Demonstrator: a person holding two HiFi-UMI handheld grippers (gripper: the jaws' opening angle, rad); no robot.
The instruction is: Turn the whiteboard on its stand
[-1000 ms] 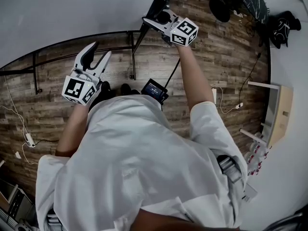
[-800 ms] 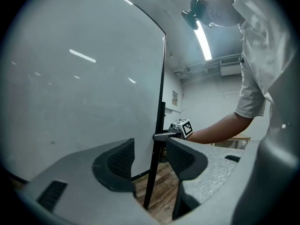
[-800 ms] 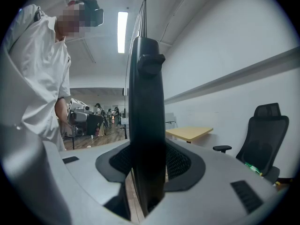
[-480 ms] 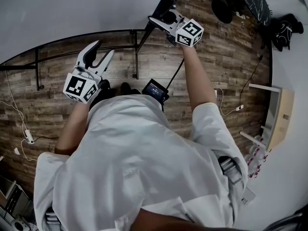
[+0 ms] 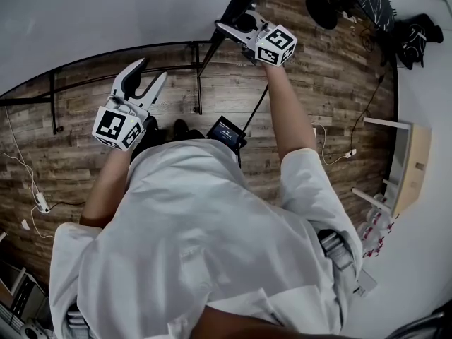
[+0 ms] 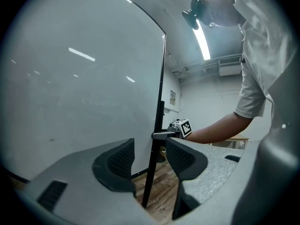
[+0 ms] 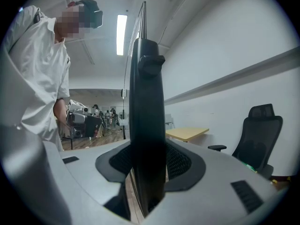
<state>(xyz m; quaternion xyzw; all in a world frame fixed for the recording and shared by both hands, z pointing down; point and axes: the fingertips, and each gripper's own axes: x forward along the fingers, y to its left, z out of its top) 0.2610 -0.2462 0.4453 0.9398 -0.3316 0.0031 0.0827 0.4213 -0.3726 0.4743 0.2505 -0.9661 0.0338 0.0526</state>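
Observation:
The whiteboard (image 5: 106, 13) fills the upper left of the head view, and its white face (image 6: 79, 78) spreads across the left gripper view. My right gripper (image 5: 229, 28) is shut on the board's black side post (image 7: 146, 102), whose dark bar runs up between the pads (image 7: 183, 161). The left gripper (image 5: 152, 73) stands open near the board's face, with nothing between its fingers (image 6: 124, 158). Past those jaws I see the post and my right gripper (image 6: 180, 128) on it. The stand's black floor rails (image 5: 106, 76) lie under the board.
A wood floor carries white cables and a power strip (image 5: 42, 203) at the left. A light wooden table (image 5: 409, 168) stands at the right, and dark gear (image 5: 417, 37) lies at the top right. An office chair (image 7: 258, 130) and a desk (image 7: 187, 134) are beyond the post.
Both grippers have shifted a little to the right in the head view, and the post went along with the right one. Neither gripper's jaws changed.

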